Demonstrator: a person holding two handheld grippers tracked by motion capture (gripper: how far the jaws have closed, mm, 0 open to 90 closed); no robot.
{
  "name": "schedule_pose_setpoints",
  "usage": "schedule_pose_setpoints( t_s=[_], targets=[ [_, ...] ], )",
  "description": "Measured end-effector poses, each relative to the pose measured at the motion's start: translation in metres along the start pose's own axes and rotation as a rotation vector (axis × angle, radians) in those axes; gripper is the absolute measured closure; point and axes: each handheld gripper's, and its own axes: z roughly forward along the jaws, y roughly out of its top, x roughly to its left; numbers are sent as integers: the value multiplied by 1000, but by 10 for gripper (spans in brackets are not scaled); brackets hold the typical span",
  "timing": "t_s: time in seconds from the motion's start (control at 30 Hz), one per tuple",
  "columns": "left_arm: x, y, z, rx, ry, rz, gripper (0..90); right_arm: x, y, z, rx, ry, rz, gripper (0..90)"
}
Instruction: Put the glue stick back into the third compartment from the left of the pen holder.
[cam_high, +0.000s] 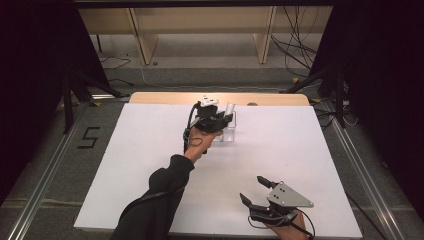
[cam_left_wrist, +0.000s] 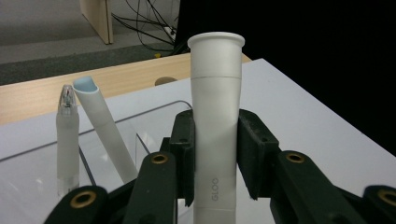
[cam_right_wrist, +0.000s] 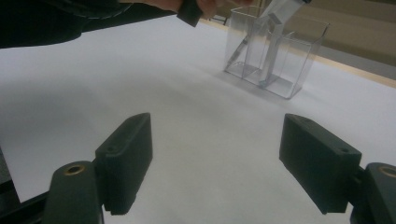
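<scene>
A white glue stick (cam_left_wrist: 215, 116) marked GLOO stands upright between the pads of my left gripper (cam_left_wrist: 215, 154), which is shut on it. In the high view that gripper (cam_high: 224, 119) holds the stick (cam_high: 230, 107) over a clear plastic holder (cam_high: 229, 132) at the far middle of the table. Inside the holder (cam_left_wrist: 154, 119) lean a clear-capped pen (cam_left_wrist: 67, 135) and a white tube with a pale blue end (cam_left_wrist: 105, 126). My right gripper (cam_high: 251, 188) rests near the front right edge, jaws wide apart with nothing between them (cam_right_wrist: 217, 158). Farther off, it faces the holder (cam_right_wrist: 280, 60).
A white sheet (cam_high: 150, 165) covers the table, with a strip of bare wood (cam_high: 165, 97) along the far edge. The person's dark sleeve (cam_high: 155, 200) crosses the front middle. Beyond the table are wooden furniture legs and cables on the floor.
</scene>
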Motion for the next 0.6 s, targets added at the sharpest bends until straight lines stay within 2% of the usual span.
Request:
schedule_pose_setpoints(
  t_s=[0.03, 0.2, 0.27, 0.6],
  targets=[
    [0, 1, 4, -9, 10, -16, 691, 0, 0, 0, -1, 1, 2, 261],
    [1, 5, 15, -11, 34, -20, 691, 1, -1, 0, 4, 3, 2, 259],
    [3, 6, 18, -14, 39, -48, 691, 1, -2, -1, 1, 9, 3, 259],
    [3, 3, 33, -4, 73, -55, 691, 3, -2, 0, 8, 16, -4, 260]
  ],
)
